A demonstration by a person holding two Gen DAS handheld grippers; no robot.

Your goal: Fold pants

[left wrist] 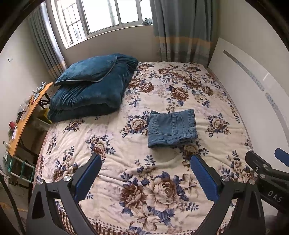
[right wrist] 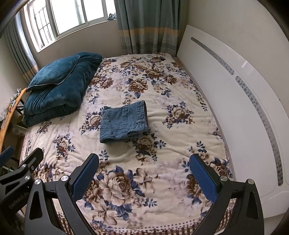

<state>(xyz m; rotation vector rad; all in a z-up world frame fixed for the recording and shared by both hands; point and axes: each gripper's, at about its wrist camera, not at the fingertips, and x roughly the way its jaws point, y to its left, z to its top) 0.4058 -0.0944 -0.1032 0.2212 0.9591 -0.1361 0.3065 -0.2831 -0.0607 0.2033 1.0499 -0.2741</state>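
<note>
Closest to me, the left gripper (left wrist: 146,163) hangs above the near end of the bed, its two blue-padded fingers (left wrist: 89,178) spread wide apart with nothing between them but the flowered blanket (left wrist: 153,189) below. The right gripper (right wrist: 144,162) hovers just beside it at about the same height, likewise released and empty-handed, its blue pads (right wrist: 203,178) splayed well apart; its tip shows at the right edge of the left wrist view, and the left one's tip shows at the left edge of the right wrist view. Neither claw touches the bedding or the jeans. A little farther up the bed, near its middle, lie the pants (left wrist: 171,127), blue denim folded into a compact, roughly square bundle, back pocket facing up and waistband toward the right side, resting flat on the cream blanket with its brown and blue roses. Beyond and to the left, a dark teal quilt (left wrist: 86,101) sits folded in a thick stack, with a matching teal pillow (left wrist: 86,71) propped on top of it. Along the right side stands a white headboard (right wrist: 234,112). To the left, off the bed, a cluttered orange table (left wrist: 23,123). At the far wall, striped blue-grey curtains (left wrist: 182,30) hang beside a bright window (left wrist: 101,14)
</note>
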